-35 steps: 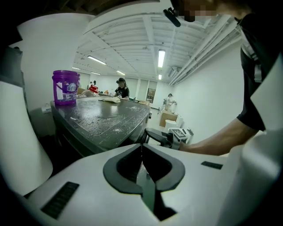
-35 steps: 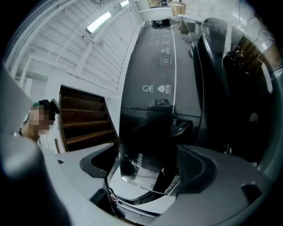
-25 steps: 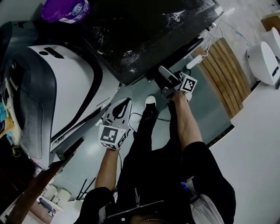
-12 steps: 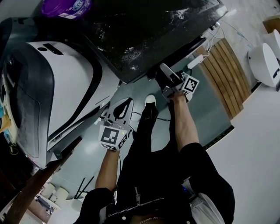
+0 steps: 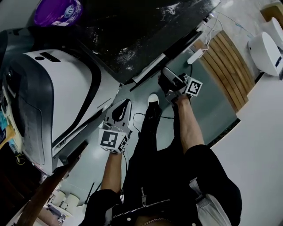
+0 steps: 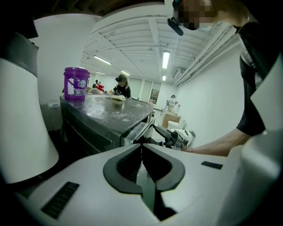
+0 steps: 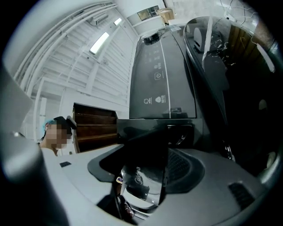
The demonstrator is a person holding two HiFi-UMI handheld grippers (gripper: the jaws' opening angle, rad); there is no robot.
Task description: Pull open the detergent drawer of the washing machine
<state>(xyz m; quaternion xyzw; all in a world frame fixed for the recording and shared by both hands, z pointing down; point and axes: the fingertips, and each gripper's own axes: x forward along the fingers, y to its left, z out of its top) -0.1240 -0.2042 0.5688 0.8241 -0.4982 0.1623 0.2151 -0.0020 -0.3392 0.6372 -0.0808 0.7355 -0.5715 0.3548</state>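
Note:
The dark washing machine (image 5: 132, 31) fills the top of the head view. Its detergent drawer (image 5: 150, 67) stands a little way out of the front, showing a pale side strip. My right gripper (image 5: 166, 77) is at the drawer's front. In the right gripper view the glossy dark drawer front (image 7: 141, 185) sits between the pads of my right gripper (image 7: 146, 163), whose jaws have just been closing onto it. My left gripper (image 5: 125, 106) hangs lower left, away from the machine. In its own view the left gripper (image 6: 142, 148) is shut on nothing and looks toward the machine (image 6: 106, 114).
A big white appliance (image 5: 57, 97) stands at the left. A purple tub (image 5: 55, 11) sits on the machine's top. Wooden slats (image 5: 230, 70), a power strip (image 5: 196, 57) with cables and a white device (image 5: 265, 48) lie to the right. The person's shoe (image 5: 153, 99) is below the drawer.
The right gripper has closed on the drawer front and drawn slightly back from the machine, and a pale strip of the drawer now shows. The left gripper has stayed put.

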